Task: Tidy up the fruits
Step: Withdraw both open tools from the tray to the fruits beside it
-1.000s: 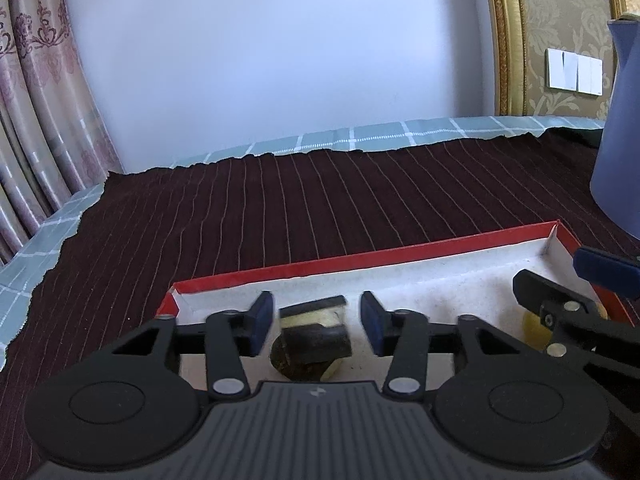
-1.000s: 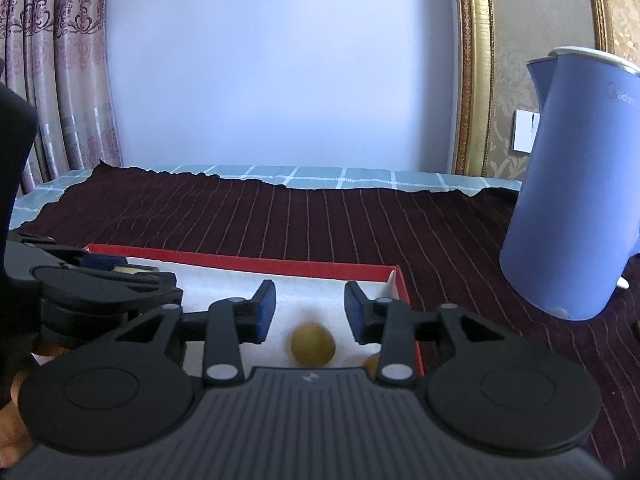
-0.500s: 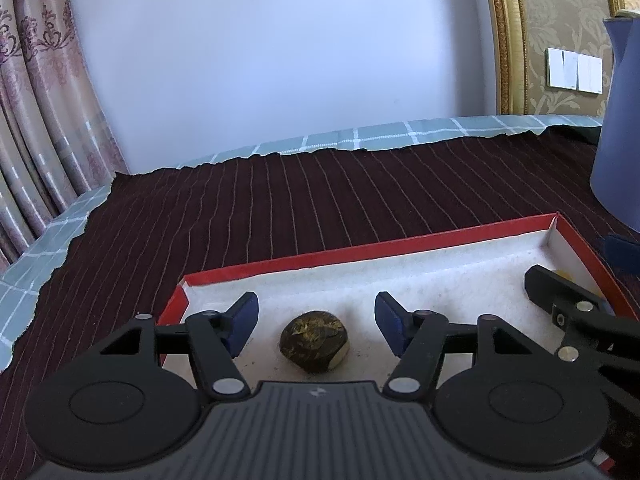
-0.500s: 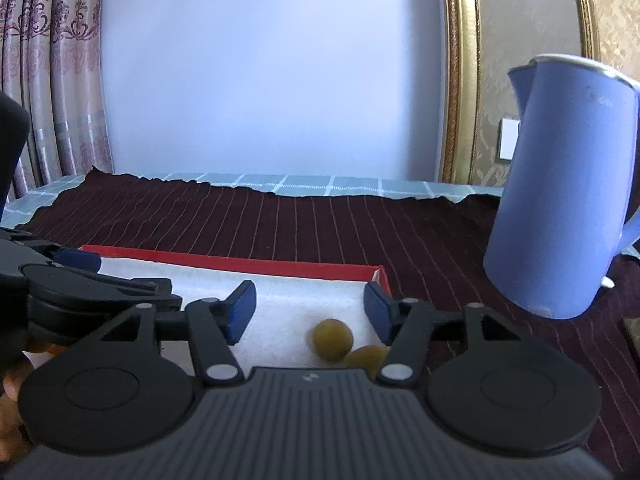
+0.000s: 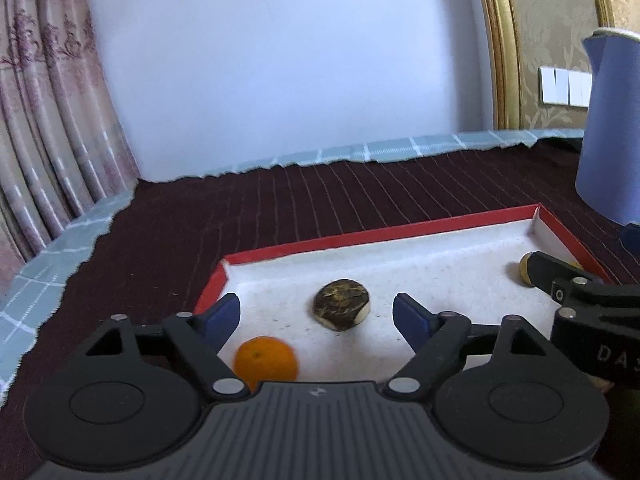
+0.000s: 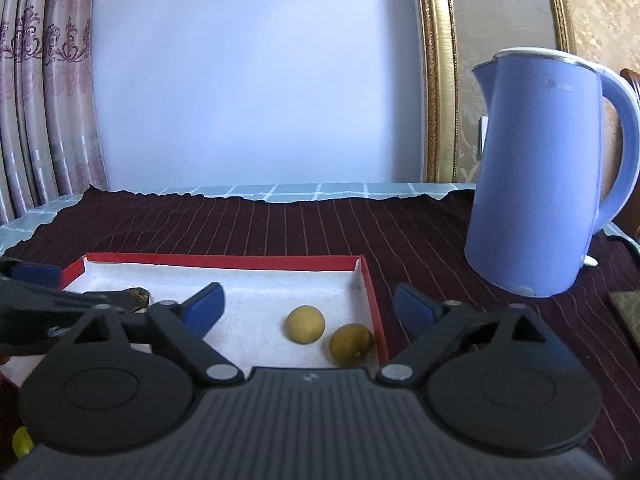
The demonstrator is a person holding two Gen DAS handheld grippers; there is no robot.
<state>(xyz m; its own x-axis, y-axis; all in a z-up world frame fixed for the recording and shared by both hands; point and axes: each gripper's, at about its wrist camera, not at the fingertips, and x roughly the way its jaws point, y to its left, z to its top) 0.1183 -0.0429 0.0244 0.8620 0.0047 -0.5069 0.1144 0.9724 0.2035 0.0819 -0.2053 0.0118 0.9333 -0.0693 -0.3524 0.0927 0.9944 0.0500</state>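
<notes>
1. Left-wrist view showed the left gripper (image 5: pixel 316 314) with its two blue-padded fingers spread wide and holding nothing, hovering over the near left part of a shallow red-rimmed cardboard tray with a white lining (image 5: pixel 360 238).
2. Between those fingers, and touching neither, a dark brown, mottled round fruit with a pale cut edge (image 5: pixel 341 309) lay on the white lining.
3. Nearer and to its left, a small round orange fruit (image 5: pixel 265 362) sat in the tray's near left corner, slightly blurred and partly hidden behind the gripper body.
4. At the tray's far right end, a yellowish round fruit (image 5: pixel 523 273) showed only in part behind the black finger of the right gripper, which reached in from the right.
5. Right-wrist view showed the right gripper (image 6: pixel 309 304) likewise released, its blue pads wide apart and empty, above the tray's right end (image 6: pixel 366 280).
6. Two olive-yellow round fruits lay there close together: one (image 6: pixel 305 324) farther left on the lining, the other (image 6: pixel 351 345) just beside the red right wall.
7. A tall blue electric kettle with a handle (image 6: pixel 536 184) stood upright on the dark maroon striped cloth (image 6: pixel 320 228), well to the right of the tray.
8. Pink patterned curtains (image 6: pixel 44 100) hung at the far left, and a gilded frame (image 6: pixel 434 72) ran up the wall behind.
</notes>
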